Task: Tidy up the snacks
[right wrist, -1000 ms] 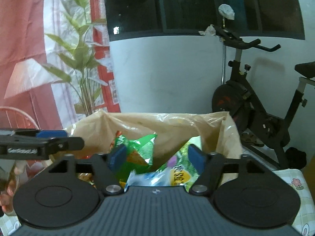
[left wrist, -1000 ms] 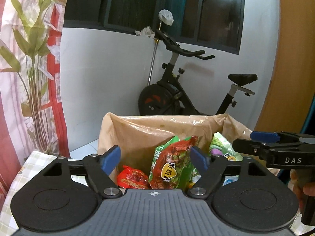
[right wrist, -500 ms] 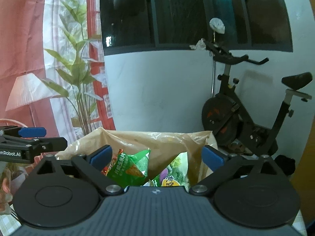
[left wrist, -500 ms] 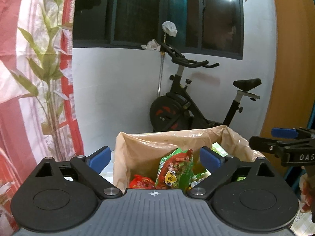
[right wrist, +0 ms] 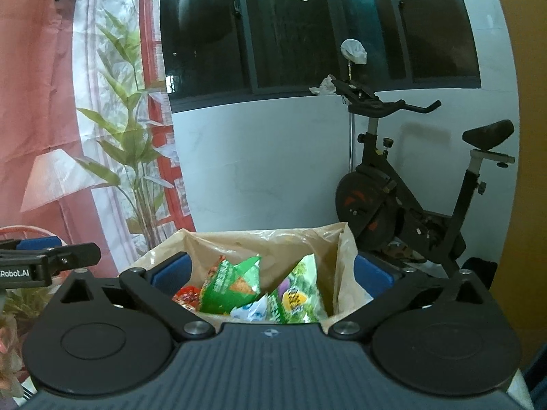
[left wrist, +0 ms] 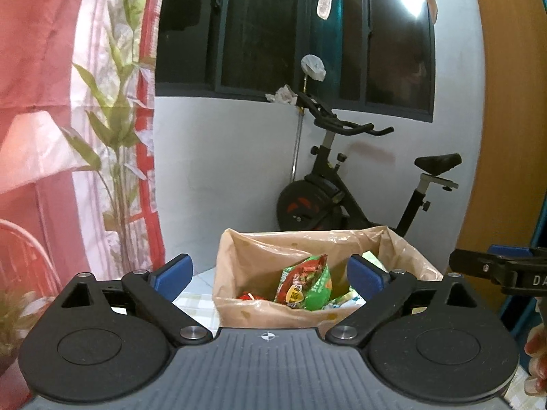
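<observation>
A tan plastic bag (left wrist: 239, 266) stands open on the table, and several snack packets sit inside it. In the left wrist view a green-and-red packet (left wrist: 304, 287) stands upright in it beside a red one (left wrist: 248, 296). The right wrist view shows the same bag (right wrist: 266, 242) with a green packet (right wrist: 232, 283) and a green-and-purple packet (right wrist: 297, 294). My left gripper (left wrist: 269, 275) is open wide, short of the bag, with nothing between its blue pads. My right gripper (right wrist: 271, 272) is likewise open and empty. The two grippers hover side by side in front of the bag.
A black exercise bike (left wrist: 342, 188) stands behind the bag against a white wall under dark windows. A red-and-white curtain with a leaf print (left wrist: 102, 119) hangs at the left. A checked tablecloth (left wrist: 195, 299) covers the table. A wooden panel (left wrist: 506, 136) is at the right.
Both grippers have opened wider and drawn back and upward from the bag. The bag now looks smaller and lower in both views, and more of the room shows.
</observation>
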`<move>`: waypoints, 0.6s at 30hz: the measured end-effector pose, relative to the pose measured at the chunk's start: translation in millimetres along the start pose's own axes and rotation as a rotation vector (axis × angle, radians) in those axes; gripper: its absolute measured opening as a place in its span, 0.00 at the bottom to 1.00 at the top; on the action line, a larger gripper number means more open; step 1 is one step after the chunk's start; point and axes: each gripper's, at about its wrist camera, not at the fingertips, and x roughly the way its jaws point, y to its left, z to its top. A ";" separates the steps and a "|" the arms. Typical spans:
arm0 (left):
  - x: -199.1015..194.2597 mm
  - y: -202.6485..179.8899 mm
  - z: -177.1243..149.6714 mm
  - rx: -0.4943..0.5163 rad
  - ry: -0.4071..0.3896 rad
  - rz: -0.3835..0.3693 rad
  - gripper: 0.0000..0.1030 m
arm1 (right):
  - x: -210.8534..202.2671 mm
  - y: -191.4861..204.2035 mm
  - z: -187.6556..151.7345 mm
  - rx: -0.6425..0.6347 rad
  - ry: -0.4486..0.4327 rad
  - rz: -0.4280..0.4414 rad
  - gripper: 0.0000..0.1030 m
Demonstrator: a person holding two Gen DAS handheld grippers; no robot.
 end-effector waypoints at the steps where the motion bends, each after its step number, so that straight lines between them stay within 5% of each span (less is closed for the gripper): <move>1: -4.0 -1.3 -1.5 0.006 -0.003 0.011 0.95 | -3.9 0.5 -1.6 0.008 0.002 0.005 1.00; 18: -21.8 -0.6 -10.8 0.012 0.031 0.042 0.95 | -25.5 5.6 -18.5 0.027 0.052 0.015 1.00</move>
